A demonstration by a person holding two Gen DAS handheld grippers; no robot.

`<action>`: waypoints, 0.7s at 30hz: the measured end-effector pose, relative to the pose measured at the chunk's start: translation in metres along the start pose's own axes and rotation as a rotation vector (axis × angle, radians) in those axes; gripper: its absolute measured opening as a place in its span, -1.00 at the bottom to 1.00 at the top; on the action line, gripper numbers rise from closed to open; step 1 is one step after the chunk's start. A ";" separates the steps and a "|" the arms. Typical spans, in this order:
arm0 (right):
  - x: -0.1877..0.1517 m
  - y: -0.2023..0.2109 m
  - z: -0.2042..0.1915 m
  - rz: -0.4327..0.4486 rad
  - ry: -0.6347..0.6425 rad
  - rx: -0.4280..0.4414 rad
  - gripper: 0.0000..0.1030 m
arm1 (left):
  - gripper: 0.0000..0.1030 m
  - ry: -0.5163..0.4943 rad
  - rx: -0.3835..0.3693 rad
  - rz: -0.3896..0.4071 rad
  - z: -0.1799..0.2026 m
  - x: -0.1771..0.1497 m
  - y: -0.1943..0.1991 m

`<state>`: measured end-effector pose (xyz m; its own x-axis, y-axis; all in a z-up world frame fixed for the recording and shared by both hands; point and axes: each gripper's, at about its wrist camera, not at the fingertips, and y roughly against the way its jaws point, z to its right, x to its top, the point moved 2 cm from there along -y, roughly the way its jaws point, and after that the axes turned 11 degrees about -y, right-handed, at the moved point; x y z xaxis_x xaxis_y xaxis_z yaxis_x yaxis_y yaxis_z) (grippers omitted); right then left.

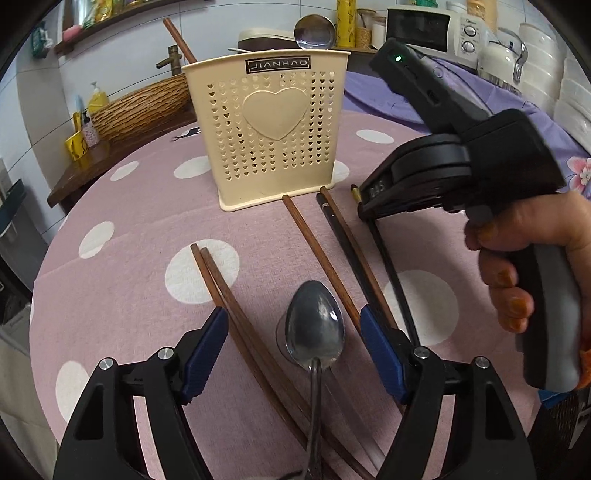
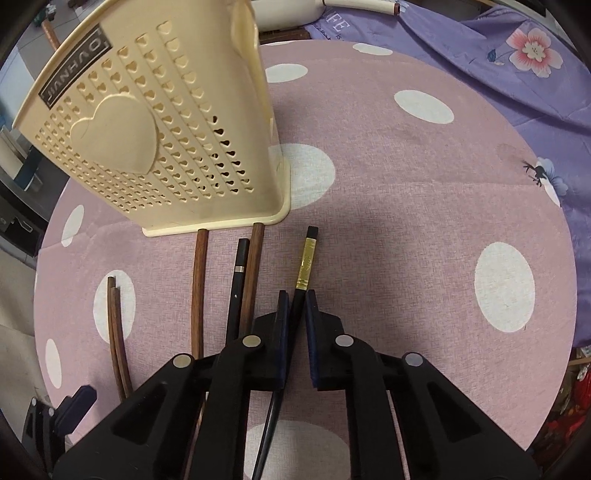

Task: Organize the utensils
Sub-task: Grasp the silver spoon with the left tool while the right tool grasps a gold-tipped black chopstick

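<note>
Cream utensil holder (image 1: pixel 271 125) w/ ladle (image 1: pixel 314 32) & brown chopstick (image 1: pixel 179 35) inside.

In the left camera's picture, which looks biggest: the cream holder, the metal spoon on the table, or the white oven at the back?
1. Holder, by far.
2. Spoon, though it lies nearest the camera, so it looks enlarged.
3. Oven, small only because it stands far back; its true size may well beat both.
</note>
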<state>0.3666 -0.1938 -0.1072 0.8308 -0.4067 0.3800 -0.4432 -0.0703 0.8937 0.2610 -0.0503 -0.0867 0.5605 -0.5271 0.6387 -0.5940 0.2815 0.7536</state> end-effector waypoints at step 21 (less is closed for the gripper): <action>0.005 -0.004 -0.009 0.012 -0.044 -0.036 -0.83 | -0.36 -0.002 -0.051 -0.059 0.006 0.008 -0.013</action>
<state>0.3756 -0.1880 -0.1066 0.8094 -0.4471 0.3808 -0.4400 -0.0322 0.8974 0.2693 -0.0626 -0.0923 0.5925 -0.5459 0.5924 -0.5294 0.2905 0.7971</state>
